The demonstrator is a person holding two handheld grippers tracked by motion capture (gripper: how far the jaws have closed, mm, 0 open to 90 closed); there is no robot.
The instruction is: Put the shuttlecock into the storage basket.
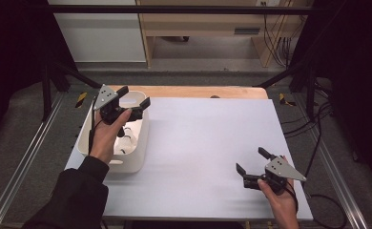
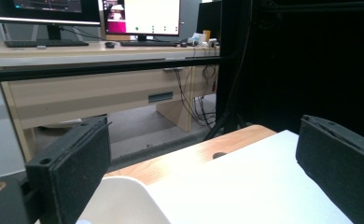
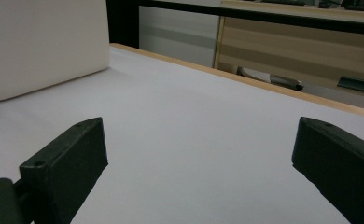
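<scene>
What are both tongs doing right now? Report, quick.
Left tongs: open, holding nothing, above the white bin.
Right tongs: open, holding nothing, over the white table top.

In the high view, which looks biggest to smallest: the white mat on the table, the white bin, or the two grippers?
1. White mat, by far the biggest.
2. White bin.
3. Left gripper and right gripper look about alike, so no ranking between them.

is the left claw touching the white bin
Apart. The left gripper view shows the left claw open above the bin rim, bare table showing between its jaws.
</scene>
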